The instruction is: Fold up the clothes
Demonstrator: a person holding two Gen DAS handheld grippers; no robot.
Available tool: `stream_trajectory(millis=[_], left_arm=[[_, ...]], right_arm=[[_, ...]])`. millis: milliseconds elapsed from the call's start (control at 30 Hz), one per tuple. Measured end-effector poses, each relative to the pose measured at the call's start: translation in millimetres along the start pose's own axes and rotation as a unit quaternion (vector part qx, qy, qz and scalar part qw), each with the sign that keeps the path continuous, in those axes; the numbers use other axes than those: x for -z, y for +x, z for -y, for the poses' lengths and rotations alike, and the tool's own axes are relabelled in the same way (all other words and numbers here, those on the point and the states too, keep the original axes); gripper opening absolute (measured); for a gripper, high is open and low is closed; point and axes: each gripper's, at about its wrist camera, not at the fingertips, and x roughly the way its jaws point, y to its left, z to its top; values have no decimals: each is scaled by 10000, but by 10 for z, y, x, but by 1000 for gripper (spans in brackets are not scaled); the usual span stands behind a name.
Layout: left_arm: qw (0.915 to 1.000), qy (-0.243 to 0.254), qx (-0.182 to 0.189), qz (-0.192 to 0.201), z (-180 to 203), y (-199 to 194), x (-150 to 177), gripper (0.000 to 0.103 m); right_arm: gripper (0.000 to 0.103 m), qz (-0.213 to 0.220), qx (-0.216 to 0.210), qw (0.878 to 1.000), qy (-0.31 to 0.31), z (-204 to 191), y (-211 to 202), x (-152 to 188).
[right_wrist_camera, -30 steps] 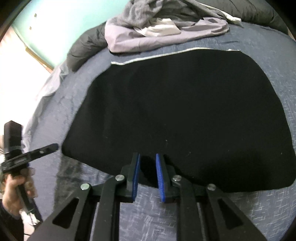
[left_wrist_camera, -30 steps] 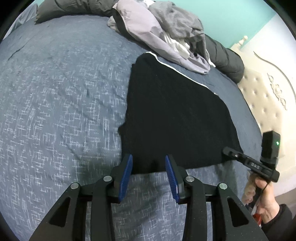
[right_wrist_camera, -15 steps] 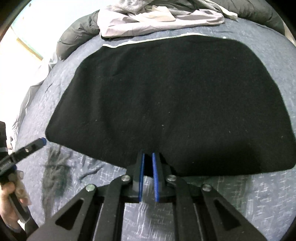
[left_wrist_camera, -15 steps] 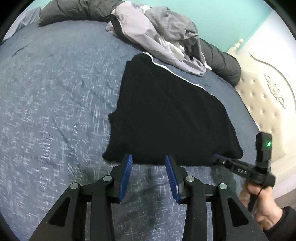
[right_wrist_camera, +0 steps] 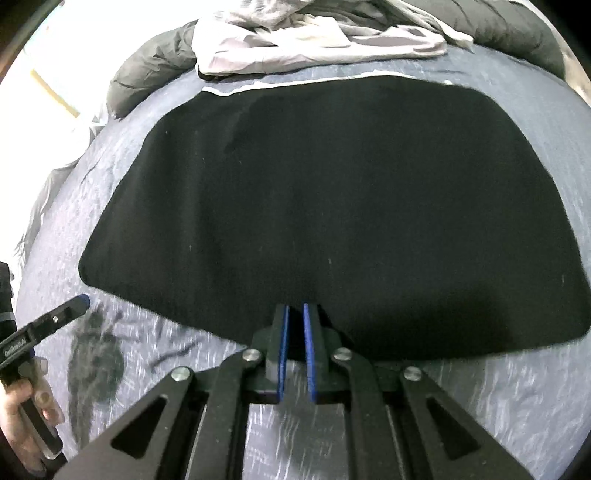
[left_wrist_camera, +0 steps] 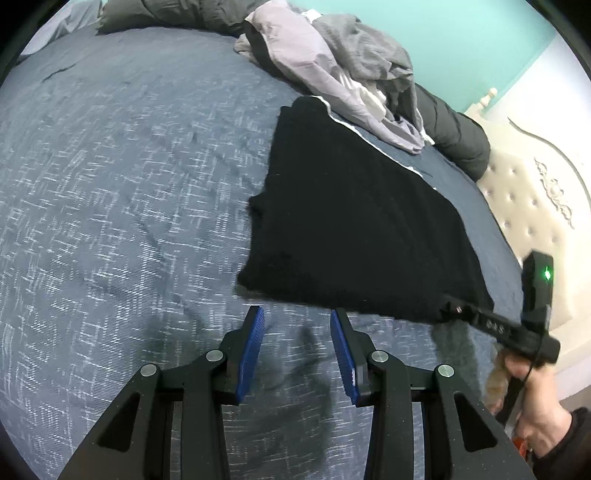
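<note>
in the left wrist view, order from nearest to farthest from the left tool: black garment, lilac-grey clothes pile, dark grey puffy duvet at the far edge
1. Flat black garment, just ahead, slightly right of the left tool.
2. Lilac-grey clothes pile, beyond the garment's far edge.
3. Dark grey puffy duvet, along the bed's far edge.

You see a blue-grey bedspread (left_wrist_camera: 110, 206) with a white crosshatch pattern filling most of the left wrist view. A dark grey duvet (left_wrist_camera: 454, 129) lies bunched along its far edge, toward the upper right. A cream tufted headboard (left_wrist_camera: 532, 206) with carved scrollwork occupies the right edge. A turquoise wall (left_wrist_camera: 480, 40) fills the upper right corner behind it.
</note>
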Motion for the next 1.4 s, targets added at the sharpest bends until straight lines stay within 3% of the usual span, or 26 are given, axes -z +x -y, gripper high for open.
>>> stream_trajectory(millis=[200,400,700,867,1067,1300,1400], left_arm=[[10000,-29,70,5,-36,-6,37,41],[9999,-75,125,26,-45,-26,50,41],[9999,-62,159,29,-43,-32,57,41],[9998,-85,176,48,-52,-55,60,41],[9998,-115,186,37,-65,-44,56,41],[9996,-181,209,47,-109,-41,32,41],[9995,-200,237,36,-98,-56,37,41]], right_arm=[[8,90,31,10000,26,-31,-82,47],[8,15,167,9998,63,8,49,-140],[7,-159,-132,9996,168,12,81,317],[7,288,-150,9993,180,0,-151,96],[7,113,-22,9999,106,-57,107,-99],[7,-133,-88,9999,30,-33,126,469],[7,-4,-217,9994,257,108,-24,626]])
